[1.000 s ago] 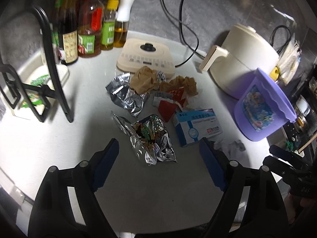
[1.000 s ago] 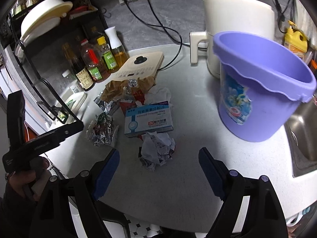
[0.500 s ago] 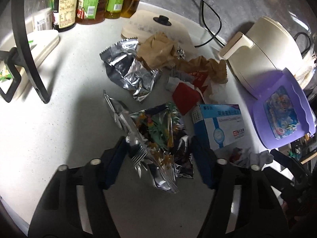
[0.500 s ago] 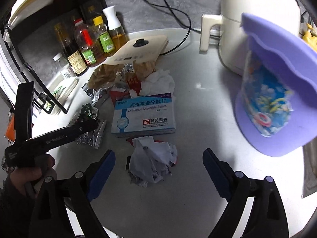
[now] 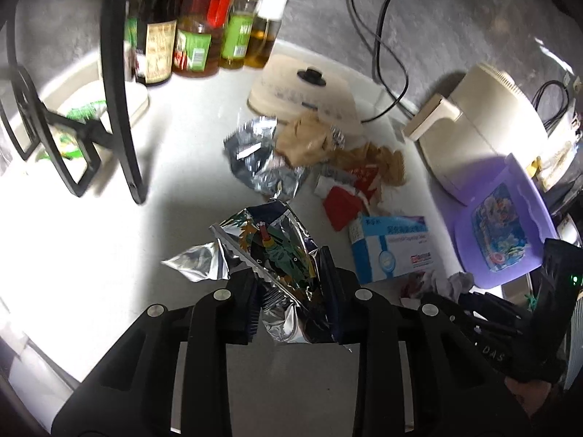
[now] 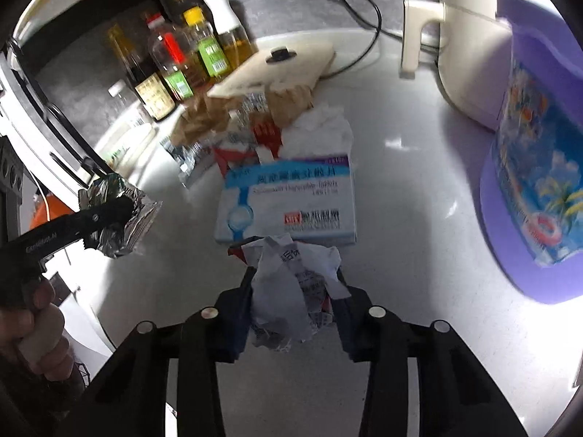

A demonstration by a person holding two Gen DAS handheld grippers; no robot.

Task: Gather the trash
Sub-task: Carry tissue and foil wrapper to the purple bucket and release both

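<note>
My left gripper (image 5: 289,287) is shut on a crumpled foil snack bag (image 5: 277,251) and holds it above the white counter (image 5: 91,225); the bag also shows in the right wrist view (image 6: 120,218). My right gripper (image 6: 293,291) is shut on a crumpled paper wad (image 6: 291,284). A blue-and-white medicine box (image 6: 288,196) lies just beyond it. More trash lies behind: a silver foil bag (image 5: 262,156), brown paper (image 5: 306,138), red wrapper (image 5: 342,204), white tissue (image 6: 320,127). The purple bucket (image 6: 535,167) stands at the right.
Several oil and sauce bottles (image 5: 196,29) stand at the back left beside a black wire rack (image 5: 116,83). A beige flat appliance (image 5: 306,83) and a cream kettle-like appliance (image 5: 484,123) with cords sit at the back. The counter's front edge is close below the grippers.
Both grippers went from open to shut. The left closed on the foil snack bag and lifted it. The right moved forward and closed on the paper wad.
</note>
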